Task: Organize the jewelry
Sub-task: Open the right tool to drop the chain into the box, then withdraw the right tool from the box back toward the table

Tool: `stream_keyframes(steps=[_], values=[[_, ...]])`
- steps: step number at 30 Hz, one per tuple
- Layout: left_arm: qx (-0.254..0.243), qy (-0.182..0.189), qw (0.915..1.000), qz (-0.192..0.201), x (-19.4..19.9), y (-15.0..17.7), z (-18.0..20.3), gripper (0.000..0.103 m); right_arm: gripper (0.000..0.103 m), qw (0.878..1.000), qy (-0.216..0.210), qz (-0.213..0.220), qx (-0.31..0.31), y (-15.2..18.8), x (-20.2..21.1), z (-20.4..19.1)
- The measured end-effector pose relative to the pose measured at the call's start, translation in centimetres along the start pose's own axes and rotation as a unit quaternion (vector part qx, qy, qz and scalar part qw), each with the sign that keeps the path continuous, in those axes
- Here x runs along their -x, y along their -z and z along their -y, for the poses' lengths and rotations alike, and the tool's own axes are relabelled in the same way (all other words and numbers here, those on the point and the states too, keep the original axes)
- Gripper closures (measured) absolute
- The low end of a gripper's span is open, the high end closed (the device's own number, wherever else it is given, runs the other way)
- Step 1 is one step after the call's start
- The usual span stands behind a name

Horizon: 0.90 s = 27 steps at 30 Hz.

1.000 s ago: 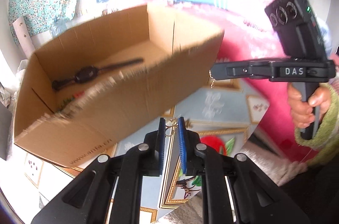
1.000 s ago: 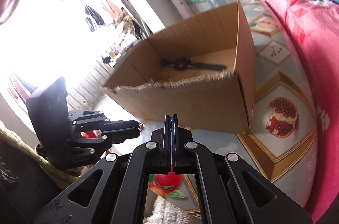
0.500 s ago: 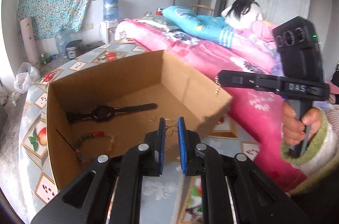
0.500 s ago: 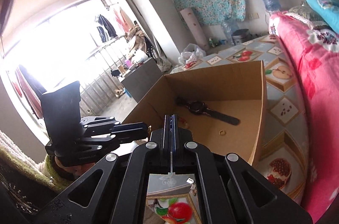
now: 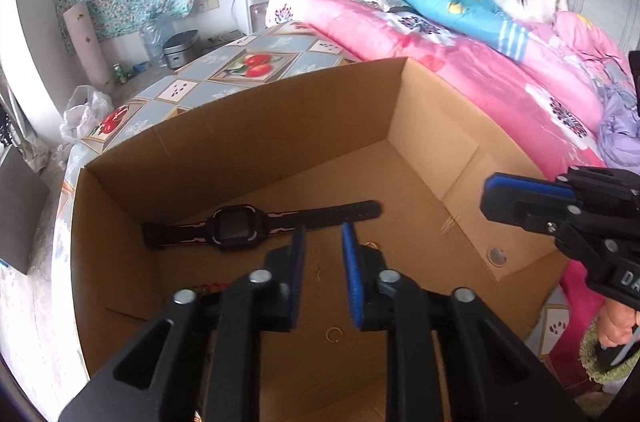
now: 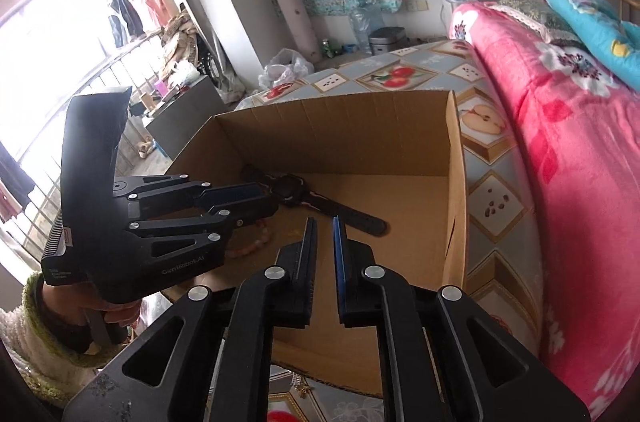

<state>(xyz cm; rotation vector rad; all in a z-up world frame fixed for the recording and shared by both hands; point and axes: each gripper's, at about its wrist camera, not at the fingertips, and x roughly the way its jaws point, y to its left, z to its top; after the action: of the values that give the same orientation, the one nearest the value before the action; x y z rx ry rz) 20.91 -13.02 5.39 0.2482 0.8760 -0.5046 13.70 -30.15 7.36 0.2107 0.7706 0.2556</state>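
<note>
Inside the cardboard box [image 5: 256, 142]: black watch [image 5: 236, 227] lies flat on the floor, two small gold rings [image 5: 333, 335] near it. Left gripper [image 5: 323, 242] and right gripper [image 6: 325, 236] both over the box, jaws opening, nothing between them. Looks like a drop-off step. Next: withdraw, fetch the remaining jewelry outside the box.

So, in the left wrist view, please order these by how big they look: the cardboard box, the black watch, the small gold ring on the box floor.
1. cardboard box, far the largest
2. black watch, lying flat inside the box
3. gold ring, tiny, though it lies nearer the camera than the watch
</note>
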Motion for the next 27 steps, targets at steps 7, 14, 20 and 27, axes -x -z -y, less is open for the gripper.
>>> stream_keyframes(steps=[7,14,20,27], values=[[0.003,-0.024,0.9994,0.027,1.2,0.0,-0.2,0.061,0.078,1.000,-0.005,0.001,-0.018,0.3,0.5,0.5],[0.021,-0.012,0.9980,0.059,3.9,0.9,-0.1,0.046,0.064,0.999,-0.026,0.018,-0.029,0.9,1.9,0.0],[0.018,-0.002,0.9948,0.100,7.2,2.8,0.3,0.039,0.060,0.998,-0.052,0.039,-0.027,1.3,3.6,-1.0],[0.015,0.030,0.9919,0.122,9.8,6.1,0.3,0.029,0.057,0.993,-0.099,0.063,-0.018,2.2,5.5,-1.5]])
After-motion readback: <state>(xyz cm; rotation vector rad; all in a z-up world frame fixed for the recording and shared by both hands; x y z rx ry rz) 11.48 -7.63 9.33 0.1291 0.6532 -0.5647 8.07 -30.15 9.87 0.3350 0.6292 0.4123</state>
